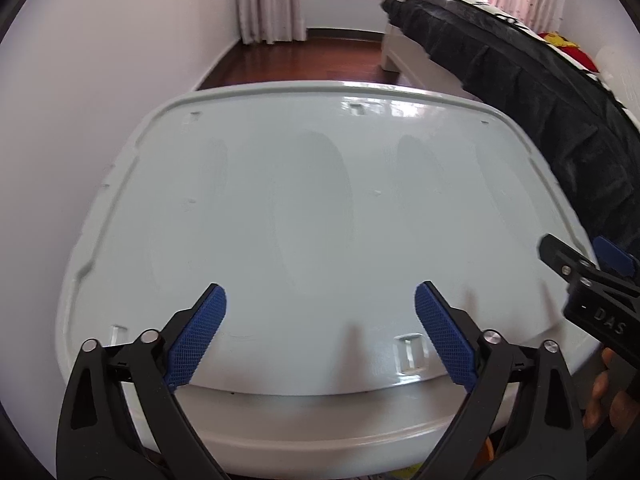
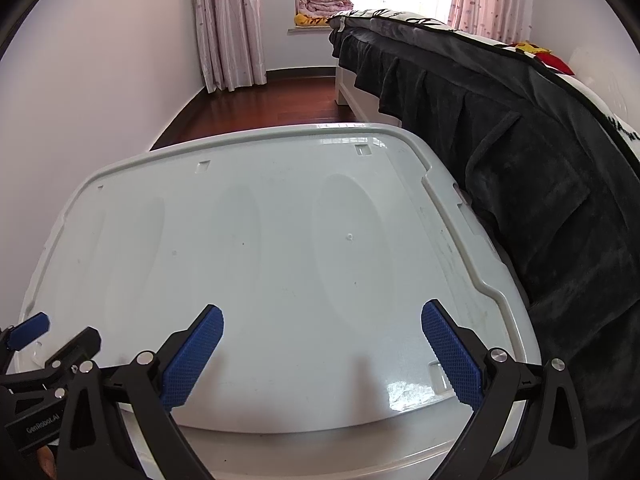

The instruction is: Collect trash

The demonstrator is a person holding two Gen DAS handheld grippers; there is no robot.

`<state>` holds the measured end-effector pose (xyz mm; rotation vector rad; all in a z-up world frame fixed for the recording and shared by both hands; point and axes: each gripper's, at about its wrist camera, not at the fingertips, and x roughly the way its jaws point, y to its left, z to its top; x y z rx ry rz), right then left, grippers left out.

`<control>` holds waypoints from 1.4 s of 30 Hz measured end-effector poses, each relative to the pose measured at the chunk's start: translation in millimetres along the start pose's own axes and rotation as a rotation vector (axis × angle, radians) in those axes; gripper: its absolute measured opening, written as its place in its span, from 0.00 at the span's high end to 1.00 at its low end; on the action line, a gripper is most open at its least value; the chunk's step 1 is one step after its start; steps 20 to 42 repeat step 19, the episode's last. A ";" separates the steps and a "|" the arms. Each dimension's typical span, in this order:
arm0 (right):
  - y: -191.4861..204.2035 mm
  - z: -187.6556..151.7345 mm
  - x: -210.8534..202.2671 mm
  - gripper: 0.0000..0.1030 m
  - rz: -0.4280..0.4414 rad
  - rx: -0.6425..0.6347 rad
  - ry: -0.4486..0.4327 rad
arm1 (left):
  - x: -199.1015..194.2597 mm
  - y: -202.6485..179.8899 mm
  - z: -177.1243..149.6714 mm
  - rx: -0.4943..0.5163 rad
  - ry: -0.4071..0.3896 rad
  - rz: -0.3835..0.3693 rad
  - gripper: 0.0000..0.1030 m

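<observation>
No trash shows in either view. A large pale grey plastic lid [image 1: 304,208] of a storage box fills both views, and it also shows in the right wrist view [image 2: 280,248]. My left gripper [image 1: 320,304] is open and empty above the lid's near edge. My right gripper [image 2: 322,322] is open and empty above the same edge, further right. In the left wrist view the right gripper [image 1: 576,264] shows at the right edge. In the right wrist view the left gripper [image 2: 52,336] shows at the lower left.
A bed with a dark grey skirt [image 2: 520,184] runs close along the lid's right side. A white wall [image 2: 100,92] stands to the left. Dark wood floor [image 2: 256,108], curtains [image 2: 228,24] and a window sill with folded bedding [image 2: 324,4] lie beyond.
</observation>
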<state>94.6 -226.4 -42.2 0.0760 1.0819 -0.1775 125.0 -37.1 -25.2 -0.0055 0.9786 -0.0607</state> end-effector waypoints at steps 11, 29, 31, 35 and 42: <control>1.2 -1.9 -0.9 0.05 -0.006 -0.007 -0.003 | -8.9 6.7 0.7 -0.012 -0.054 0.031 0.07; -2.2 -2.2 -1.8 0.05 -0.016 0.010 -0.014 | -2.8 14.4 2.1 -0.046 -0.022 0.018 0.07; -2.2 -2.2 -1.8 0.05 -0.016 0.010 -0.014 | -2.8 14.4 2.1 -0.046 -0.022 0.018 0.07; -2.2 -2.2 -1.8 0.05 -0.016 0.010 -0.014 | -2.8 14.4 2.1 -0.046 -0.022 0.018 0.07; -2.2 -2.2 -1.8 0.05 -0.016 0.010 -0.014 | -2.8 14.4 2.1 -0.046 -0.022 0.018 0.07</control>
